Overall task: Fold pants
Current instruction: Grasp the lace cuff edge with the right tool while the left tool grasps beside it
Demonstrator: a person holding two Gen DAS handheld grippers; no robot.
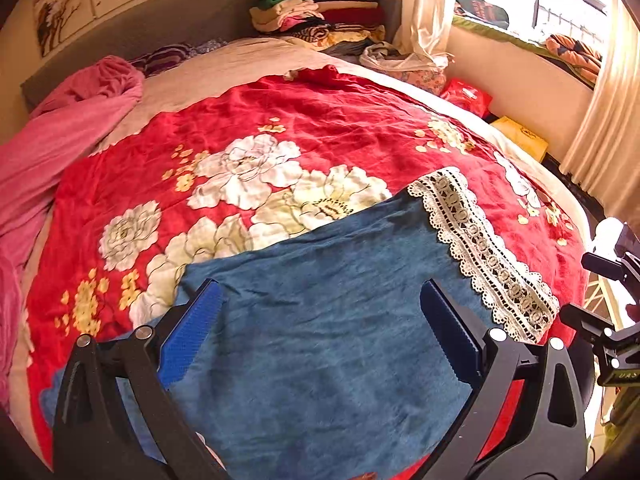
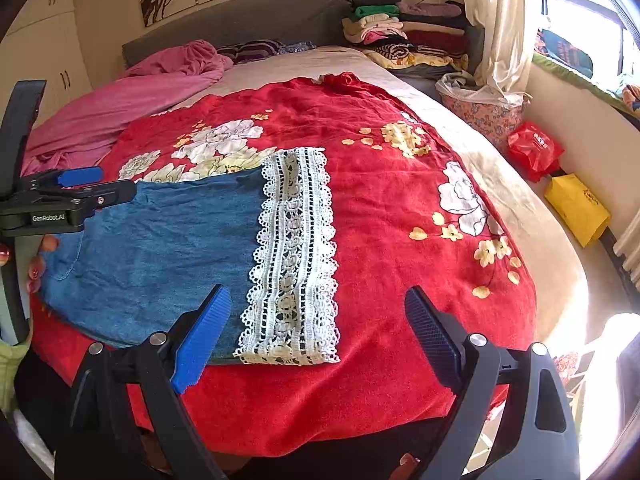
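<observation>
The blue denim pants with a white lace hem lie flat on my red floral blanket. My left gripper and right gripper both hover spread wide, holding nothing.

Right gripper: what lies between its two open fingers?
In the right wrist view, the right gripper frames the white lace hem of the blue denim pants and bare red floral blanket.
</observation>
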